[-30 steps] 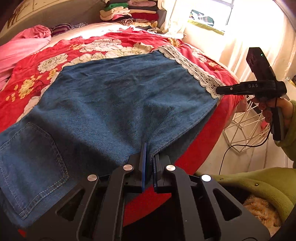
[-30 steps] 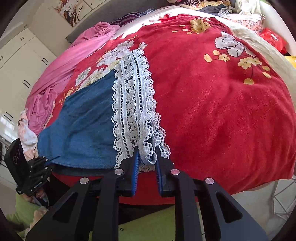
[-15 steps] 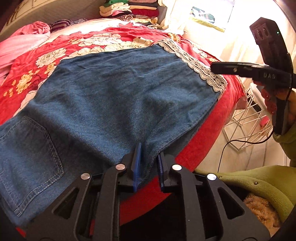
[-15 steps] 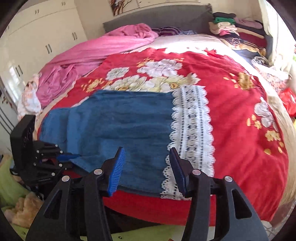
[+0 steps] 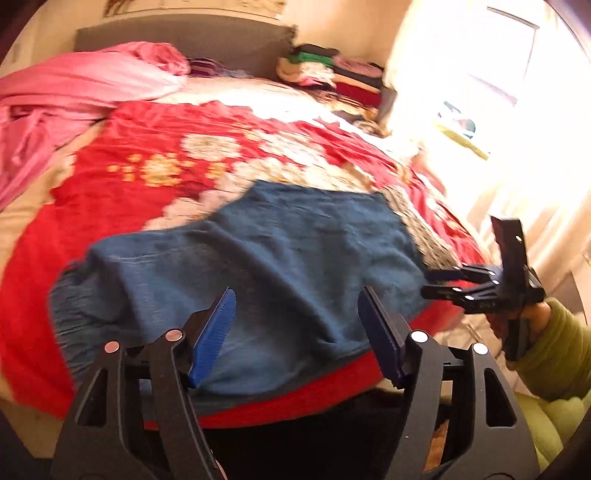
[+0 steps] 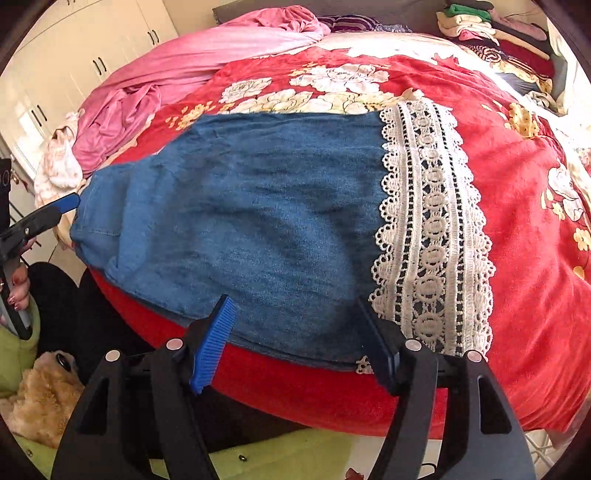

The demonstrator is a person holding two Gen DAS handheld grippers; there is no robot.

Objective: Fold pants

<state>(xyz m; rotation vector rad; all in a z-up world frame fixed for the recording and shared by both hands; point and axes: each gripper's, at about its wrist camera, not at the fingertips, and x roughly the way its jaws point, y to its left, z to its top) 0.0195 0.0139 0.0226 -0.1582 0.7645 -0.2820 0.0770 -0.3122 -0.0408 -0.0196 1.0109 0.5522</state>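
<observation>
Denim pants (image 6: 258, 229) lie folded along the near edge of the red bed (image 6: 535, 295); left claw (image 5: 295, 332) and right claw (image 6: 299, 339) are opening, nothing between them; risk: overhanging hem slips off, undoing the fold.

Pants (image 6: 258, 229) lie flat on the bedspread (image 6: 524, 258) near its front edge, lace hem (image 6: 432, 229) at right, clothes stack (image 6: 491, 26) far behind.
</observation>
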